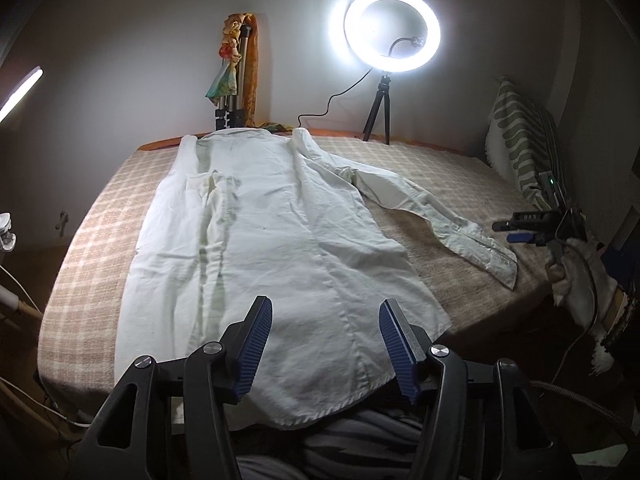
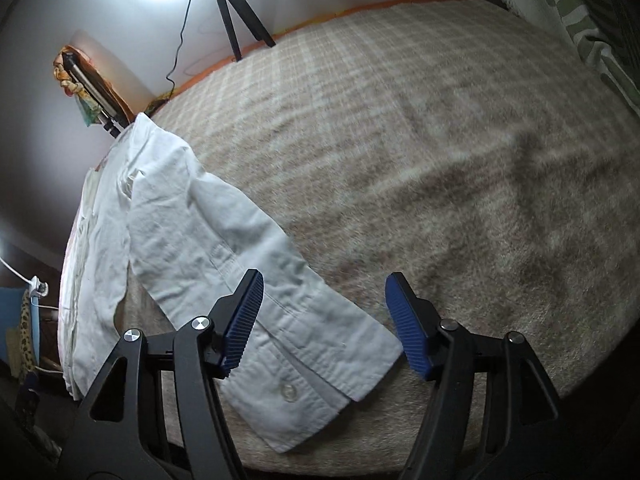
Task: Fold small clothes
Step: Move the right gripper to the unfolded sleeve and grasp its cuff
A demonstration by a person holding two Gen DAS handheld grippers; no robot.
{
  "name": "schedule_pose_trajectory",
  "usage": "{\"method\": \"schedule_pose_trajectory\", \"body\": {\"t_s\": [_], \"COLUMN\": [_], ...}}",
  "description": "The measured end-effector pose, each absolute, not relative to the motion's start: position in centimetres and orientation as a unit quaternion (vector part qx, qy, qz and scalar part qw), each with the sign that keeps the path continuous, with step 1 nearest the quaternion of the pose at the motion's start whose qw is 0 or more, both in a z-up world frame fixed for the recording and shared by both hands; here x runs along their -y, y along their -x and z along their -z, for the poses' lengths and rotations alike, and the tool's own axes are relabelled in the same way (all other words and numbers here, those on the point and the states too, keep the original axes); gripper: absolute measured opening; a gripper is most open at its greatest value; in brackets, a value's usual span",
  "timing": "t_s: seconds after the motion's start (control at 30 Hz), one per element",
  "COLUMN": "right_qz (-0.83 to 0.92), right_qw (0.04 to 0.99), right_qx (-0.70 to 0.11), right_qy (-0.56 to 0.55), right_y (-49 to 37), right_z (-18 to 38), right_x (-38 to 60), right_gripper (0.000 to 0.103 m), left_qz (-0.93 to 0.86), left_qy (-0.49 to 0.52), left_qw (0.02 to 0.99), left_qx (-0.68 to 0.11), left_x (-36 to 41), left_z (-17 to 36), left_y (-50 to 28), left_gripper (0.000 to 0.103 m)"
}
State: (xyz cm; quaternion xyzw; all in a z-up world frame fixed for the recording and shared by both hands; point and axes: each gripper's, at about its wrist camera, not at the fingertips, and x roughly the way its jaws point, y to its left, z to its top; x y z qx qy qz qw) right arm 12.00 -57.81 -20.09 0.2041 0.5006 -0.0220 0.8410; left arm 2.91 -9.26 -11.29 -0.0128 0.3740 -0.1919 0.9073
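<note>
Across the bed (image 1: 460,168), under its checked blanket (image 2: 400,120), a white shirt (image 1: 256,220) lies spread flat with its collar toward the far wall and its hem hanging a little over the near edge. One long sleeve (image 2: 224,240) runs out to the shirt's right side over the blanket, and its buttoned cuff (image 2: 304,384) ends near the bed's edge. A lit ring lamp (image 1: 392,32) on a small tripod stands at the far side, and a striped cushion (image 1: 516,136) leans at the right. The left tool (image 1: 326,344) hovers over the hem with its blue pads apart, holding nothing. The right tool (image 2: 324,328) is poised right over the cuff, likewise spread wide and empty; whether a pad touches the cloth cannot be told. Judging from this, the fold has not yet begun and the step in hand is taking hold of the sleeve. The next move probably calls for the right tool to close on the cuff and carry the sleeve across the shirt's body, while the left tool steadies or takes up the hem.
</note>
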Motion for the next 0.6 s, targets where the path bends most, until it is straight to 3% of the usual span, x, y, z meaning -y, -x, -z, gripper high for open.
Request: {"method": "schedule_pose_trajectory", "body": {"t_s": [0.2, 0.3, 0.37, 0.47, 0.6], "right_qz": [0.022, 0.025, 0.020, 0.004, -0.028], "right_qw": [0.843, 0.848, 0.851, 0.851, 0.854], "right_qx": [-0.513, -0.514, -0.512, -0.509, -0.481], "right_qy": [-0.163, -0.129, -0.117, -0.131, -0.195], "right_y": [-11.5, -11.4, -11.1, -10.7, -9.8], "right_z": [21.3, 21.3, 21.1, 21.0, 19.7], "right_x": [57.0, 55.9, 55.4, 55.4, 56.3], "right_gripper": [0.066, 0.045, 0.014, 0.007, 0.006], "left_qz": [0.191, 0.191, 0.190, 0.191, 0.193], "left_qy": [0.027, 0.030, 0.032, 0.039, 0.040], "left_qw": [0.904, 0.904, 0.904, 0.902, 0.901], "left_qx": [-0.381, -0.381, -0.382, -0.384, -0.387], "left_x": [10.8, 11.6, 12.2, 12.9, 13.9], "left_z": [11.4, 11.4, 11.4, 11.4, 11.4], "left_y": [-4.0, -4.2, -4.3, -4.5, -4.2], "left_gripper": [0.058, 0.058, 0.058, 0.058, 0.057]}}
